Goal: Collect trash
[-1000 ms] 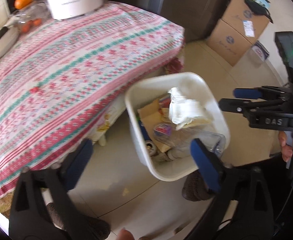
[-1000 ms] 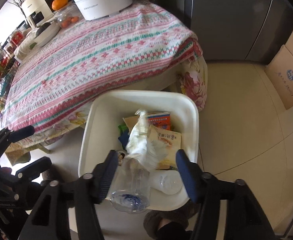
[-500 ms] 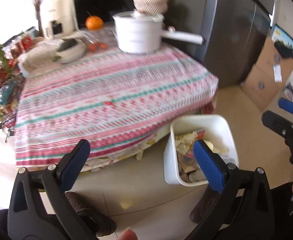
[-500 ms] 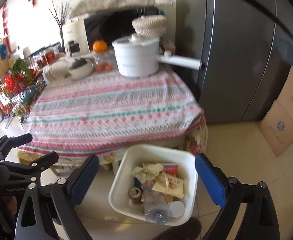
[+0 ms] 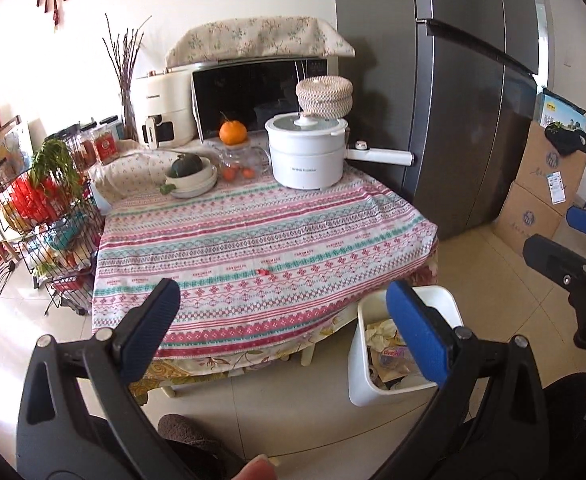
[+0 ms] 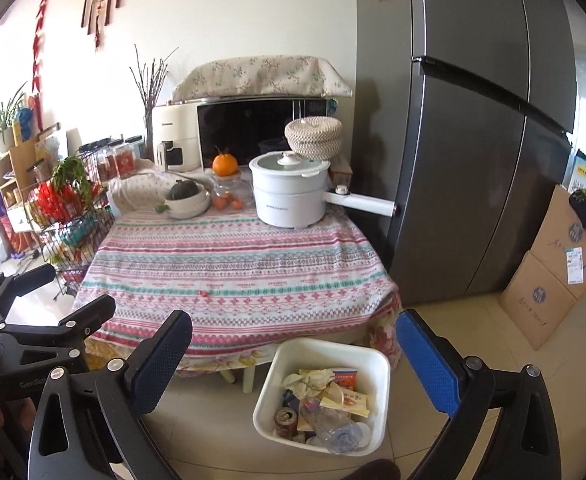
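The bin [image 6: 373, 364] stands on the floor [image 6: 473, 328] before the desk [image 6: 233, 264]; a bottle [image 6: 335, 428] and can [image 6: 286, 420] lie in it. The pot [image 6: 289, 196] sits on the desk.

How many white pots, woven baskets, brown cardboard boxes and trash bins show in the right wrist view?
white pot: 1
woven basket: 1
brown cardboard boxes: 2
trash bin: 1
Total: 5

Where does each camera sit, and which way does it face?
Left wrist: on the left gripper, facing the table; its fingers and a fingertip show.
Right wrist: on the right gripper, looking down at the trash bin; its fingers show, left gripper beside.
Both share table, bin, white pot, fridge.
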Demonstrator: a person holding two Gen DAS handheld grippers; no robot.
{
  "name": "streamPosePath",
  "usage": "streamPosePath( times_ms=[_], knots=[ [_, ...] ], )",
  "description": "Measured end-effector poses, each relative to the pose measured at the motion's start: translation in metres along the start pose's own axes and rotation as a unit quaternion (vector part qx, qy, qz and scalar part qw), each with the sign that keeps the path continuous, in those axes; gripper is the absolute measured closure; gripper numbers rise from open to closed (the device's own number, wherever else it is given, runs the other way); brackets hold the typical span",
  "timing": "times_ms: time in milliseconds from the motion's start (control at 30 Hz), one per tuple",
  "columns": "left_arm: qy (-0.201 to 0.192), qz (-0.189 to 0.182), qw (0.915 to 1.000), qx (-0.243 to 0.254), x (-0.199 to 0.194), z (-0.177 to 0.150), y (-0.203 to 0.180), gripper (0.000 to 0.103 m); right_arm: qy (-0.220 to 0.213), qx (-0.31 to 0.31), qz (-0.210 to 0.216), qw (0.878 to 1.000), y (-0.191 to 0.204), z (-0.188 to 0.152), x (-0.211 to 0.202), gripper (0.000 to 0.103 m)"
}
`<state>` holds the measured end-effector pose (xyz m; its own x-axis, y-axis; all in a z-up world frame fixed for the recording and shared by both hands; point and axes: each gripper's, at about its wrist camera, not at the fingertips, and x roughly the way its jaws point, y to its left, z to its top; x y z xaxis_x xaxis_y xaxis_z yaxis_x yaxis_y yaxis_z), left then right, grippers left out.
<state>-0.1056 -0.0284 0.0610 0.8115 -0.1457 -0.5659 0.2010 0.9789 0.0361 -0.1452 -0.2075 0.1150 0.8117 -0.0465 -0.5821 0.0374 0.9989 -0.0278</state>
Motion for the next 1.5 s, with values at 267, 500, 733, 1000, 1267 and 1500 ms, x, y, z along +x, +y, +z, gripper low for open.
streamPosePath(
  times_ms=[267,500,733,1000,1267,1500],
  knots=[
    [-0.015,-0.01,0.9998,-0.004,-0.009,0.004,-0.002,0.001,-0.008,-0.007,-0.014,1.0,0.001,0.002,-0.009,0.0],
    [-0.016,-0.015,0.9997,-0.005,-0.011,0.004,-0.007,0.001,-0.013,-0.004,-0.017,1.0,-0.004,0.003,-0.012,0.0],
    [-0.019,-0.016,0.9997,-0.005,-0.013,0.005,-0.006,0.001,-0.015,-0.009,-0.013,1.0,-0.004,0.004,-0.012,0.0],
    [-0.02,-0.016,0.9996,-0.007,-0.014,0.006,-0.007,0.001,-0.015,-0.006,-0.01,1.0,-0.004,0.005,-0.013,0.0],
    [-0.017,-0.018,0.9996,-0.009,-0.013,0.008,-0.007,0.001,-0.016,-0.007,-0.011,1.0,-0.003,0.005,-0.014,0.0],
    [-0.016,-0.022,0.9996,-0.01,-0.013,0.008,-0.007,0.001,-0.015,-0.008,-0.01,1.0,-0.003,0.006,-0.014,0.0]
  ],
)
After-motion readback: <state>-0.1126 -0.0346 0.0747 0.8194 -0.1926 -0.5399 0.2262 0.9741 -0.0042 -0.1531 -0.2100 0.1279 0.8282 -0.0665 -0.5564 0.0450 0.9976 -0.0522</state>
